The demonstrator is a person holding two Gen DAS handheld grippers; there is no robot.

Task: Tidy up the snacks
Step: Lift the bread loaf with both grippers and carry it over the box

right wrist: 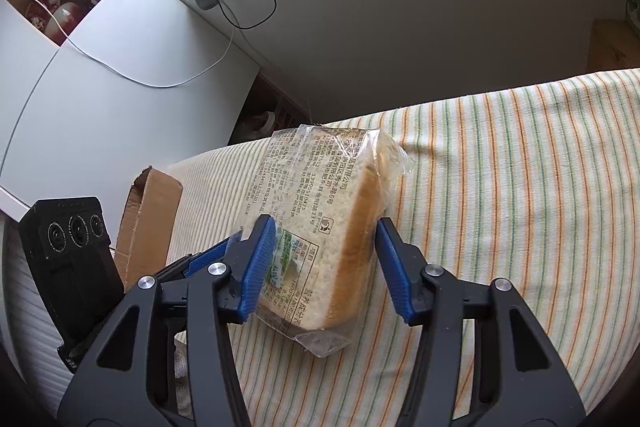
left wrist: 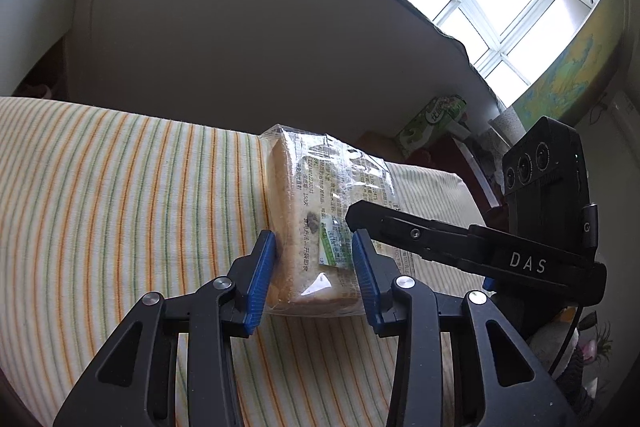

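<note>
Both grippers are gripping one wrapped bread pack (left wrist: 310, 223) standing on edge on the striped cloth (left wrist: 120, 187). The left gripper (left wrist: 314, 277) is pinching its near end between blue pads, angling downward. The right gripper (right wrist: 324, 267), equally tilted, is clamping alongside. Lifting together toward the cardboard box (right wrist: 150, 223) looks next.

The bread packet's (right wrist: 320, 227) small print is unreadable; the cardboard flap (right wrist: 150, 223) is partly hidden.
</note>
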